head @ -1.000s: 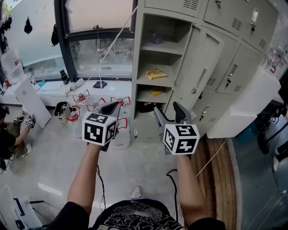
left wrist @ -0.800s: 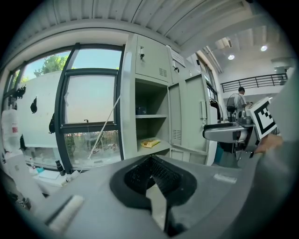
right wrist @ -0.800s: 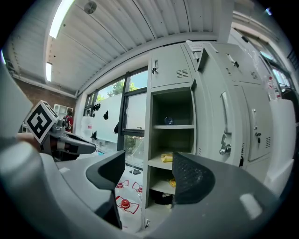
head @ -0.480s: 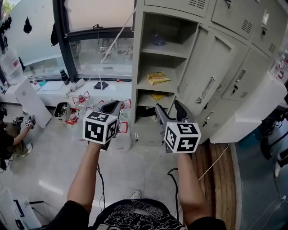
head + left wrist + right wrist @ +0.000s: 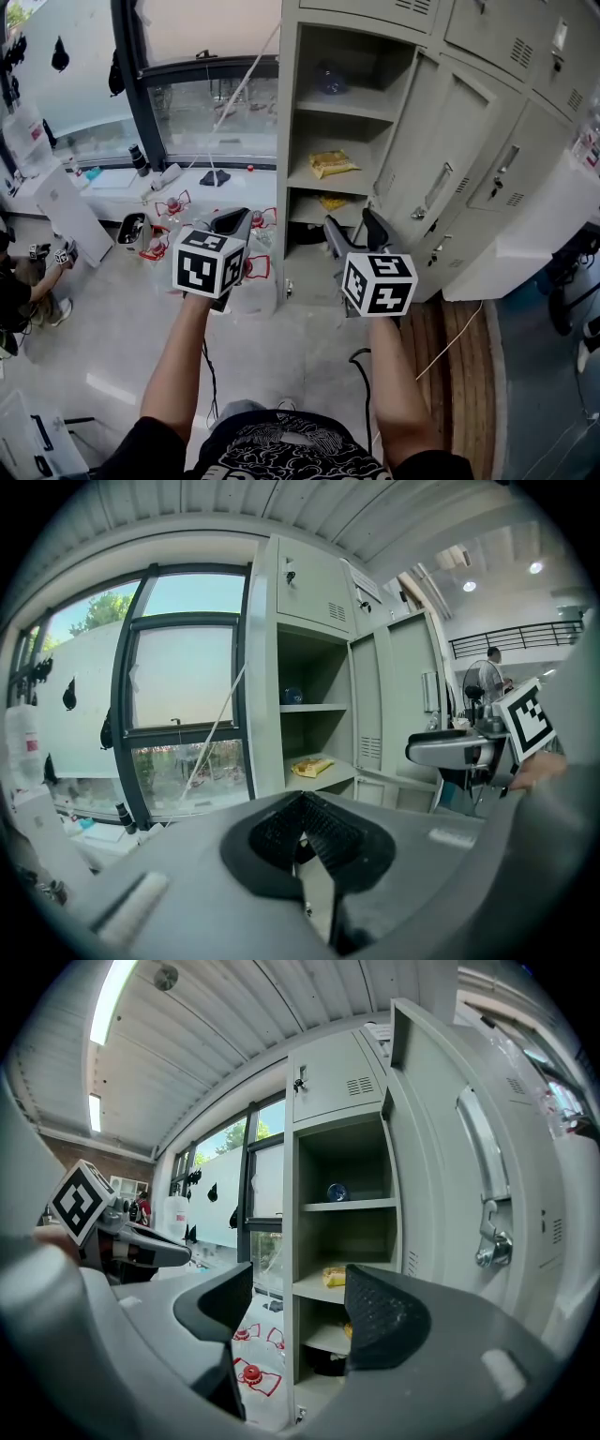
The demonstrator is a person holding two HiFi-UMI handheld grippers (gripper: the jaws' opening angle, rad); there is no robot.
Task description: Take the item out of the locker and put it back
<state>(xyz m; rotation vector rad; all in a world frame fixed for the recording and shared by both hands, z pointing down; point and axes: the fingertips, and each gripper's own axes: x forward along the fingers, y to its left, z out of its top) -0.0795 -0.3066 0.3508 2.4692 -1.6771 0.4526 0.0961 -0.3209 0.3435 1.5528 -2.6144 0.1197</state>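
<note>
The grey locker stands open ahead of me, its door swung to the right. A yellow packet lies on the middle shelf, also in the left gripper view and the right gripper view. A bluish round item sits on the top shelf, and a smaller yellow item on the shelf below the packet. My left gripper is shut and empty, short of the locker. My right gripper is open and empty, level with the lower shelves.
Several water bottles with red handles stand on the floor left of the locker, under the window. A person crouches at far left. A wooden platform and a white cabinet lie to the right. More shut locker doors are above.
The locker sits slightly lower and nearer in the head view. Both grippers stay side by side before it, with their jaws unchanged.
</note>
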